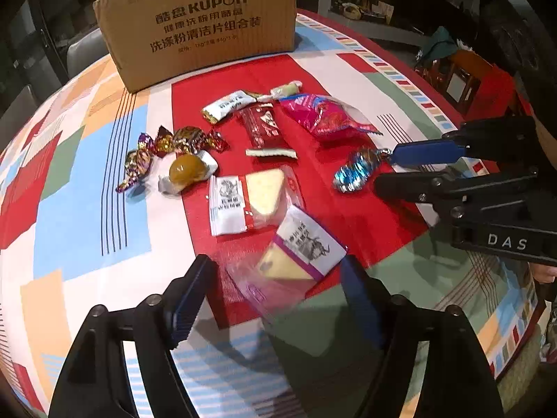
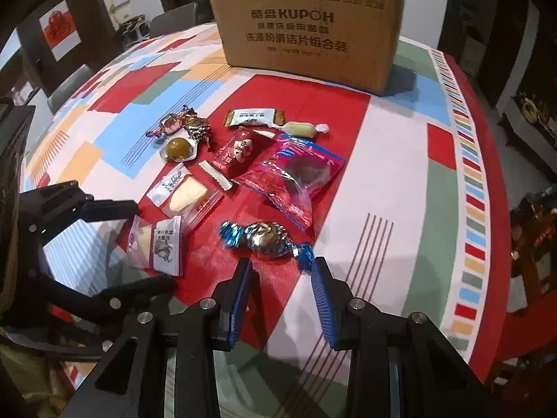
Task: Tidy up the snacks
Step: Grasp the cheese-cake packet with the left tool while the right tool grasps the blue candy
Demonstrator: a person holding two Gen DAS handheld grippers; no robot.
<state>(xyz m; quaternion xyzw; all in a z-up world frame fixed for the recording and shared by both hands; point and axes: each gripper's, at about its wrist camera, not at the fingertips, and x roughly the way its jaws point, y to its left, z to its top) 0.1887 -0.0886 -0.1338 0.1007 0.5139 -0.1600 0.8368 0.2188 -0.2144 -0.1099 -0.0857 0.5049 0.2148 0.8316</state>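
Several snacks lie on a patterned tablecloth [image 1: 87, 188]. A clear packet with a pale wedge and a purple-edged label [image 1: 299, 254] [image 2: 156, 244] lies between the spread fingers of my left gripper [image 1: 275, 271] [image 2: 139, 247], which is open; the pads stand apart from it. A blue foil twisted candy [image 2: 264, 238] [image 1: 355, 170] sits just ahead of my right gripper [image 2: 282, 264] [image 1: 386, 167]. That gripper is open, and the candy's near twisted end reaches in beside its right pad. A brown cardboard box [image 1: 202, 24] [image 2: 306, 31] stands at the far side.
Other snacks crowd the red patch: a second wedge packet [image 1: 247, 202], a pink bag [image 1: 323, 115], a dark red bar [image 1: 261, 125], a round brown sweet [image 1: 186, 170], gold and purple foil candies [image 1: 174, 142], a white-and-gold sachet [image 1: 226, 104]. The table edge [image 2: 487, 209] curves along the right.
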